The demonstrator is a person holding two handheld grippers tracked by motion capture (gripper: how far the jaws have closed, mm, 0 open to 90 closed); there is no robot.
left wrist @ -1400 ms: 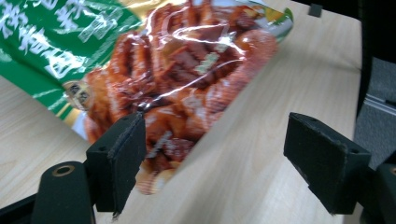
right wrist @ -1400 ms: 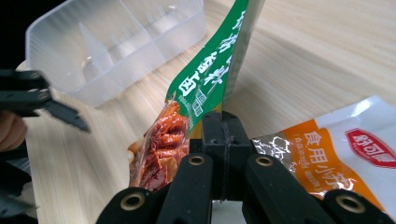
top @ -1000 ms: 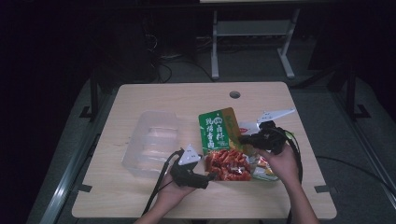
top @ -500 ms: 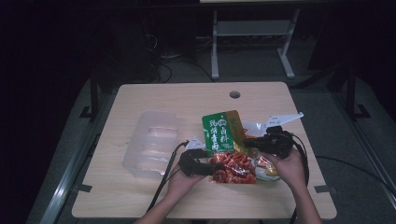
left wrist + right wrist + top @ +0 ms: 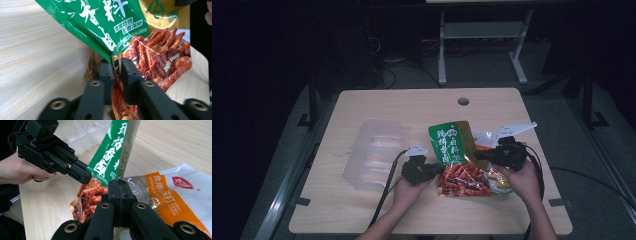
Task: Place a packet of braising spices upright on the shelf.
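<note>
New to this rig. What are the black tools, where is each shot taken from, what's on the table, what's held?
No robot here: a person holds a two-jaw hand tool in each hand. The high view looks down on the table from a fixed camera; the other two pictures come from cameras riding on each tool, looking along its black jaws. The left gripper and right gripper both pinch the green snack bag, at opposite edges, lifting its top off the wood. Under it lies an orange-and-white packet. A clear plastic tray sits to the left.
</note>
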